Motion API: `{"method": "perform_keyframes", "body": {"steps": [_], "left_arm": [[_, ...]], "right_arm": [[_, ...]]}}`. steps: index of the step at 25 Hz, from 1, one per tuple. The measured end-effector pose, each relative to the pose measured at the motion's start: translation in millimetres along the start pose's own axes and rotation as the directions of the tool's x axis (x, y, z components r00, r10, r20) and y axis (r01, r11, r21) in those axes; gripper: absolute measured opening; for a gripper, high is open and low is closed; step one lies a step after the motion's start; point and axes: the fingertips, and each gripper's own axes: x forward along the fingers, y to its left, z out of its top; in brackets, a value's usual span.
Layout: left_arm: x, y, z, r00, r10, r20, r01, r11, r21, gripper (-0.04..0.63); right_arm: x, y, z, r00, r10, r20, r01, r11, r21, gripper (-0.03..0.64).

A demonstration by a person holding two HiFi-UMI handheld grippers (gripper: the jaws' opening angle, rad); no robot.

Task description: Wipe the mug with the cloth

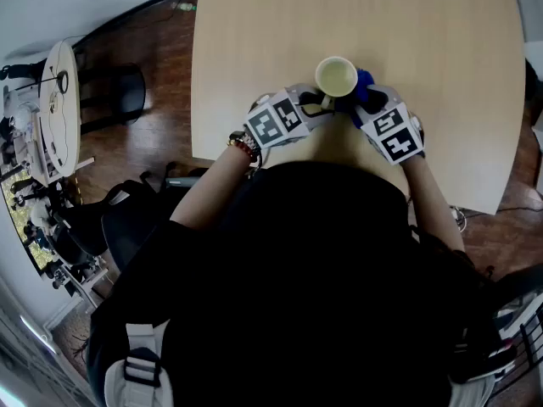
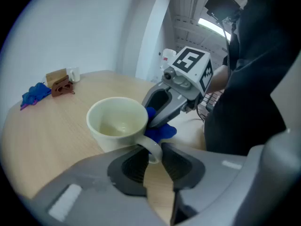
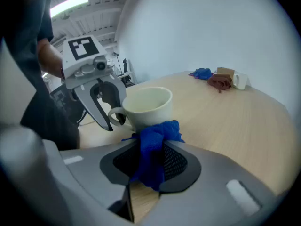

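A pale cream mug (image 1: 336, 76) stands upright near the table's near edge. My left gripper (image 1: 316, 102) is shut on the mug's handle (image 2: 153, 150), its jaws pinching the loop from both sides. My right gripper (image 1: 361, 105) is shut on a bunched blue cloth (image 3: 153, 147). The cloth (image 2: 160, 131) presses against the mug's (image 3: 148, 107) outer wall, on the side next to the handle. The mug's inside (image 2: 117, 124) looks empty. Each gripper appears in the other's view, close on either side of the mug.
At the table's far end lie a second blue cloth (image 2: 35, 94), a brown object (image 2: 60, 84) and a small white cup (image 2: 74, 73). The light wood table (image 1: 254, 24) ends just before my body. A round side table (image 1: 59, 108) and dark chairs stand at the left.
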Motion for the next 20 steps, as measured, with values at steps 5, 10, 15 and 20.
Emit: {"method": "perform_keyframes", "body": {"steps": [5,10,15,20], "left_arm": [[-4,-4,-6,0.993,-0.094,-0.07,0.102,0.987,0.124,0.092],[-7,-9,-12,0.969,-0.195,-0.153,0.228,0.944,0.239,0.092],[-6,1,-15,0.946,-0.232,-0.226,0.291,0.914,0.281,0.094],[-9,2,-13,0.935,-0.255,-0.248,0.326,0.893,0.311,0.094]], "right_arm": [[-31,-8,16,0.994,0.017,0.111,-0.02,0.999,0.028,0.113],[-41,-2,13,0.991,0.089,0.102,-0.087,0.996,-0.019,0.114],[-20,-4,-3,0.992,0.124,0.027,-0.123,0.991,-0.054,0.114],[-2,-11,-17,0.987,0.145,-0.068,-0.148,0.988,-0.038,0.114]]}}
